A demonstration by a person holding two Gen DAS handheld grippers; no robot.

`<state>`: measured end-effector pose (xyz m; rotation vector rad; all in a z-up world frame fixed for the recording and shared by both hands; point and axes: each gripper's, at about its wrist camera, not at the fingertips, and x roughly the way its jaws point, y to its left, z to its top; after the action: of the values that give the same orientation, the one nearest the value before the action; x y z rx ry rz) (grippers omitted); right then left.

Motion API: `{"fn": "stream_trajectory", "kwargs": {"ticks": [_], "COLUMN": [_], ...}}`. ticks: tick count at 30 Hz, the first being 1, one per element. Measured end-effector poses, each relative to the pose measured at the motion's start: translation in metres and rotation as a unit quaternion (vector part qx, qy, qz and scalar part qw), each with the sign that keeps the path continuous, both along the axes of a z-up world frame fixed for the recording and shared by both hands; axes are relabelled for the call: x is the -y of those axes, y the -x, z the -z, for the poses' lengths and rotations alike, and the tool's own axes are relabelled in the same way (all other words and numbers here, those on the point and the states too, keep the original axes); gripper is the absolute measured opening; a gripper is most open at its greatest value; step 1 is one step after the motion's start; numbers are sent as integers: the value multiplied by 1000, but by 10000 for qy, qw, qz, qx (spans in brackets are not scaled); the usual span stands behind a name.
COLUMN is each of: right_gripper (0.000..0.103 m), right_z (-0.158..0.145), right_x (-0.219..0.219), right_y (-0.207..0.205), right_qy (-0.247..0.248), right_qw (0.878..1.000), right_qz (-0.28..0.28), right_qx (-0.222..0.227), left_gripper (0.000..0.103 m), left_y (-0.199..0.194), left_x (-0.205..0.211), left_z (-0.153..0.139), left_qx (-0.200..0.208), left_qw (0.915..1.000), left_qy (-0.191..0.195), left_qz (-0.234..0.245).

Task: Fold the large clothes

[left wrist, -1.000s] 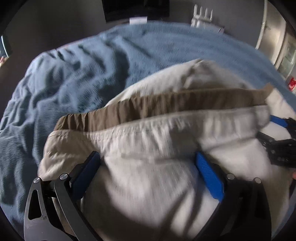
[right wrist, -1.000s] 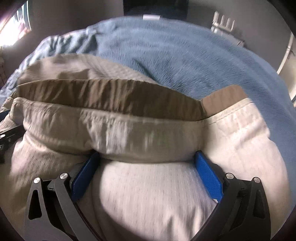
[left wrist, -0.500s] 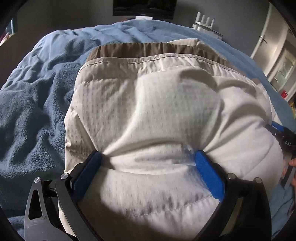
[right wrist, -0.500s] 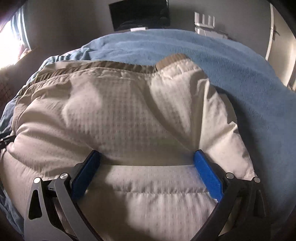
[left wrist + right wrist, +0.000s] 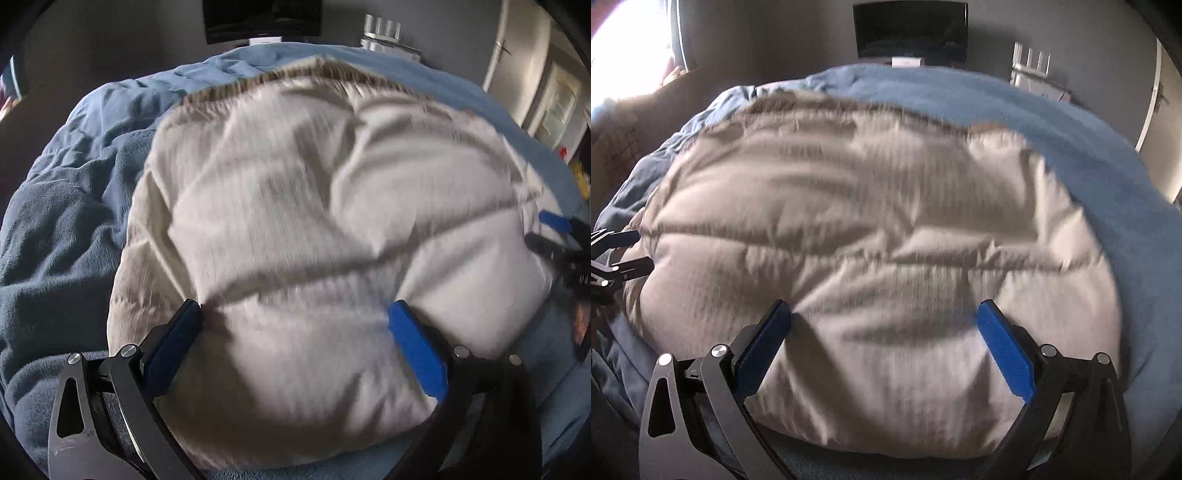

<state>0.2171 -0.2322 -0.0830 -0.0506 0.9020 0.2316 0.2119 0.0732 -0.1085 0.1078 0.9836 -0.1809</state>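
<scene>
Your right view alone shows the bright window (image 5: 624, 48); your left view alone shows the door (image 5: 517, 48). The jacket (image 5: 332, 240) lies folded on the blue blanket (image 5: 62, 229). Both your left gripper (image 5: 295, 321) and right gripper (image 5: 884, 319) reach forward over its near edge, jaws spread wide, fabric bulging between them.

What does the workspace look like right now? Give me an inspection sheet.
Surface: bed under a rumpled blue blanket.
Job's things: puffy cream jacket lying on the blanket, brown lining along its far edge; image blurred.
Clutter: nothing seen on the bed.
Grippers: left tongs and right tongs both spread wide, jacket bulging between the fingers, no pinch visible.
Cables: nothing seen.
Surroundings: dark screen on the far wall, white rack beside it, door at right, bright window at left.
</scene>
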Motion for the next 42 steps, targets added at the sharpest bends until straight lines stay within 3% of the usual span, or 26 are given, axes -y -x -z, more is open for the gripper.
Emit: {"fn": "stream_trajectory", "kwargs": {"ticks": [5,11,14,19,25,28,32,36,39,42], "right_gripper": [96,96,96,96,96,96,96,96,96,96], "right_z": [20,16,8,-6,-15,-13,-2,-12,-38,-44], "right_x": [14,16,33,64,77,70,80,85,59,26], "right_y": [12,18,30,4,-35,-56,-86,-90,-77,-82], "right_qy": [262,238,183,121,60,65,178,104,-213,-418], "right_qw": [9995,9997,9995,9974,9949,9959,9939,9892,9950,9978], "right_qz": [-51,7,240,693,957,876,1089,1458,869,345], "right_qx": [-159,-75,116,126,302,231,-87,-114,441,384], "left_gripper": [98,98,97,97,98,98,98,96,96,96], "left_y": [11,10,16,-7,-63,-91,-102,-101,-94,-95], "left_x": [9,6,4,-2,-28,-53,-72,-102,-90,-54], "left_z": [14,16,4,-25,-31,-22,-12,-16,-39,-52], "left_qx": [-106,-105,148,636,777,566,407,330,663,762], "left_qw": [9991,9994,9996,9979,9951,9933,9914,9864,9870,9884], "left_qy": [-371,-314,-231,114,227,395,-125,98,679,980], "left_qz": [178,114,26,-61,-565,-925,-1240,-1610,-1300,-878]}}
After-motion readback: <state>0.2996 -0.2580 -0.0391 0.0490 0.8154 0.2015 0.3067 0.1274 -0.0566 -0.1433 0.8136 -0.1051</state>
